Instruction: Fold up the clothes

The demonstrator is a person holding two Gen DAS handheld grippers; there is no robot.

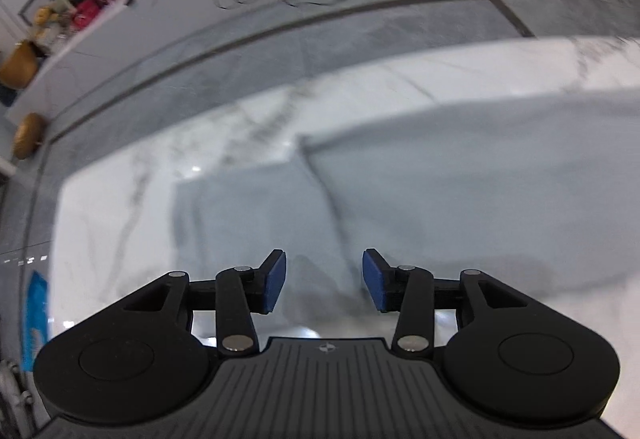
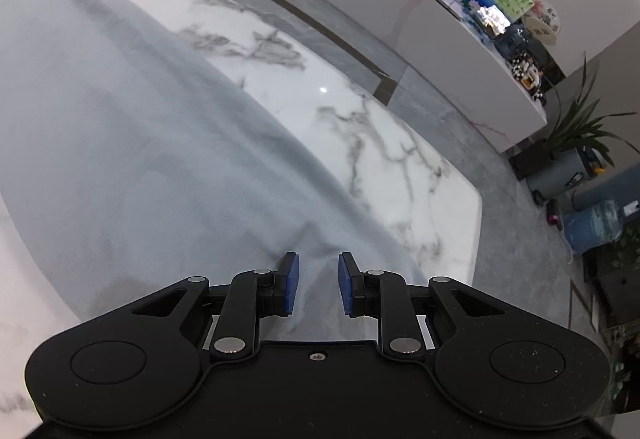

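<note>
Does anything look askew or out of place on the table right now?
Nothing spilled or damaged. The grey garment lies spread on the marble table, with a raised crease running through it in the left wrist view. Both the left gripper and right gripper are open above the cloth, gripping nothing.

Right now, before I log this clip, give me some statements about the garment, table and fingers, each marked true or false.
1. The grey garment lies on a white marble table. True.
2. The left gripper is clamped on the cloth. False: its fingers stand apart, nothing pinched.
3. The right gripper is open over the garment's edge. True.
4. The garment is bright red. False: it is pale grey.
5. A potted plant stands on the floor. True.
</note>
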